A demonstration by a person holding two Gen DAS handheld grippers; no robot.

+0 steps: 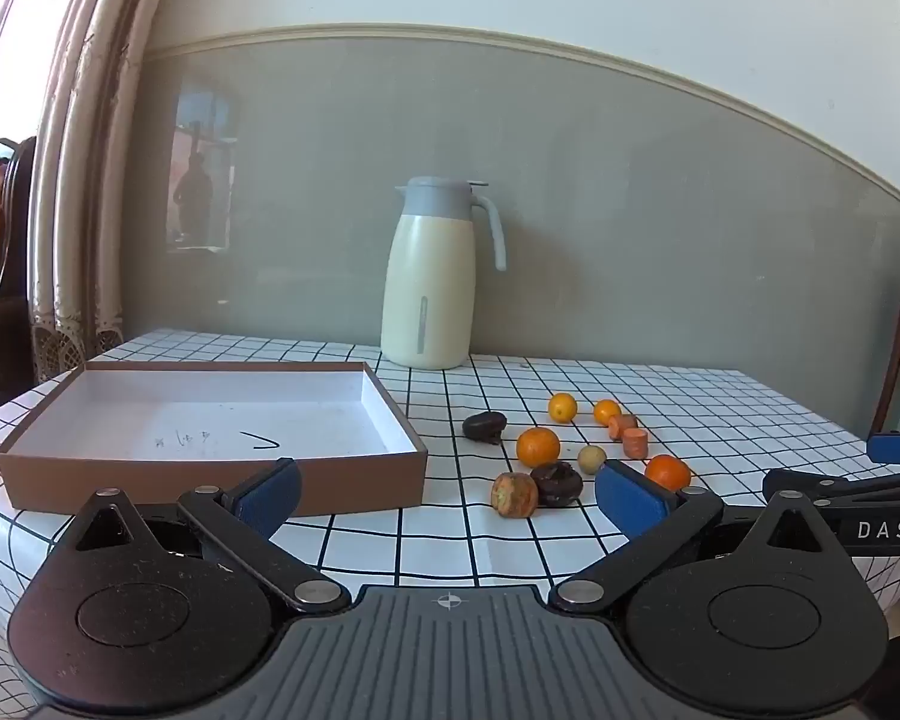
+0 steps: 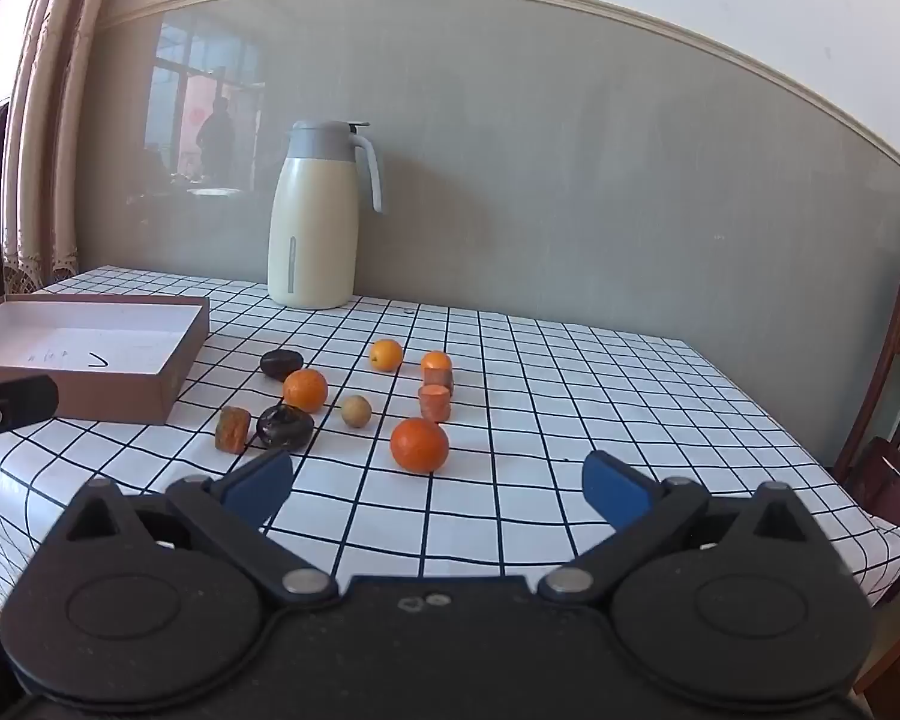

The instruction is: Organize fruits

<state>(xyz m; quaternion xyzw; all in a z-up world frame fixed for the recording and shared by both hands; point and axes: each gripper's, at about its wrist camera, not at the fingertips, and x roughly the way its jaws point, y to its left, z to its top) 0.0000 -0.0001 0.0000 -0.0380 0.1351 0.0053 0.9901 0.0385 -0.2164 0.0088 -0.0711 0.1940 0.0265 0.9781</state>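
Hovering wide, empty: right claw (image 2: 438, 489) sits just short of nearest orange (image 2: 419, 445), dead ahead; left claw (image 1: 447, 495) wide too, nearer box (image 1: 210, 474).

Four oranges (image 2: 419, 445), two carrot pieces (image 2: 435, 403), one box (image 2: 168, 384), one jug (image 2: 313, 222).

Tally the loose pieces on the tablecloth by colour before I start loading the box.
Orange round fruits: 4
Orange cut carrot chunks: 2
Dark brown pieces: 2
Pale yellow-green round fruit: 1
Mottled reddish-brown piece: 1
Total: 10
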